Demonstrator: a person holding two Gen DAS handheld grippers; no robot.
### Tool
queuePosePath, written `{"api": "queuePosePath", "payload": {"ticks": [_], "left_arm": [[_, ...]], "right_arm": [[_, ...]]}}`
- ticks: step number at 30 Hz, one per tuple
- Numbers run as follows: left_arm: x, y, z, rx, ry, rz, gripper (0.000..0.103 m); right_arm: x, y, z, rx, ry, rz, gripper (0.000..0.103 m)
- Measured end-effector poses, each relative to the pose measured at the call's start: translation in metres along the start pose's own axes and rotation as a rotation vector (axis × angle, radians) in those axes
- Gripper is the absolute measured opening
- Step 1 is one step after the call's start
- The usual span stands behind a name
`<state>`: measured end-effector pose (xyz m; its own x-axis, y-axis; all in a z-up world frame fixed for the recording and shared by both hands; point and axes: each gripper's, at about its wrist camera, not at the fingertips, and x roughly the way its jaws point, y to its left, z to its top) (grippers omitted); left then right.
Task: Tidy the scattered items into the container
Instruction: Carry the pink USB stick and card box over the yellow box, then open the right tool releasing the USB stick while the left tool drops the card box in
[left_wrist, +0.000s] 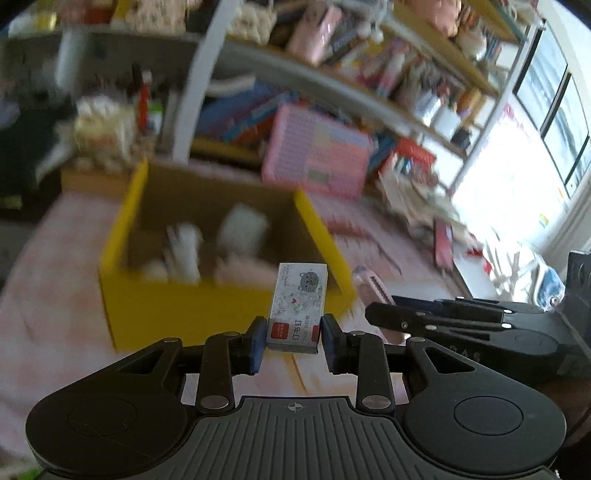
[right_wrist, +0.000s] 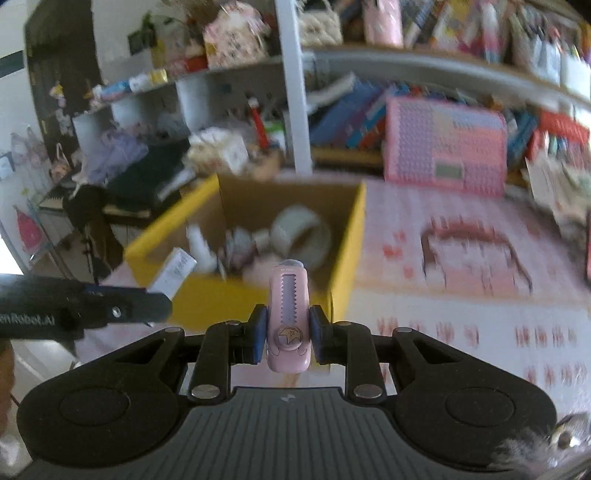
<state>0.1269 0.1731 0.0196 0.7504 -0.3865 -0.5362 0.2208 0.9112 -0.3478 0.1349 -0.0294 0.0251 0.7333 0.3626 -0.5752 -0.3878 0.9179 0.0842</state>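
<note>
Cluttered shelves full of books and boxes sit behind a table with a pink patterned cloth (right_wrist: 461, 295), and the yellow cardboard box (left_wrist: 155, 310) stands near its back edge, already holding a tape roll (right_wrist: 303, 232) and a few other bits. Both hands look mid-carry toward it. The left gripper (left_wrist: 293, 341) is clamped tight on a small staples box (left_wrist: 297, 306), and the right gripper (right_wrist: 288, 338) is squeezed shut on a pink utility knife (right_wrist: 288, 317). Both items are up in the air just short of the box's front wall. I'd say the next move is getting each one over the rim before letting go, ideally without the two grippers bumping each other.
</note>
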Motion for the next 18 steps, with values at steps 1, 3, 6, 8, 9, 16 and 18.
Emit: {"api": "queuePosePath", "payload": {"ticks": [1, 3, 6, 8, 9, 16, 18], "left_arm": [[0.002, 0.005, 0.010, 0.008, -0.019, 0.011, 0.030], [0.007, 0.016, 0.027, 0.031, -0.056, 0.046, 0.030], [0.023, 0.035, 0.050, 0.030, -0.075, 0.090, 0.030], [0.039, 0.047, 0.062, 0.035, -0.058, 0.109, 0.030], [0.048, 0.050, 0.067, 0.044, -0.041, 0.114, 0.030], [0.113, 0.069, 0.075, 0.114, 0.114, 0.174, 0.030], [0.126, 0.073, 0.074, 0.112, 0.145, 0.170, 0.030]], "right_arm": [[0.005, 0.000, 0.009, -0.018, -0.017, -0.009, 0.023], [0.019, -0.002, 0.027, -0.041, -0.041, -0.021, 0.023], [0.045, -0.008, 0.048, -0.076, -0.027, -0.044, 0.023], [0.066, -0.009, 0.058, -0.105, -0.007, -0.064, 0.023], [0.076, -0.006, 0.060, -0.114, 0.009, -0.070, 0.023], [0.138, 0.001, 0.054, -0.164, 0.148, -0.109, 0.023], [0.148, 0.001, 0.051, -0.172, 0.177, -0.111, 0.023]]}}
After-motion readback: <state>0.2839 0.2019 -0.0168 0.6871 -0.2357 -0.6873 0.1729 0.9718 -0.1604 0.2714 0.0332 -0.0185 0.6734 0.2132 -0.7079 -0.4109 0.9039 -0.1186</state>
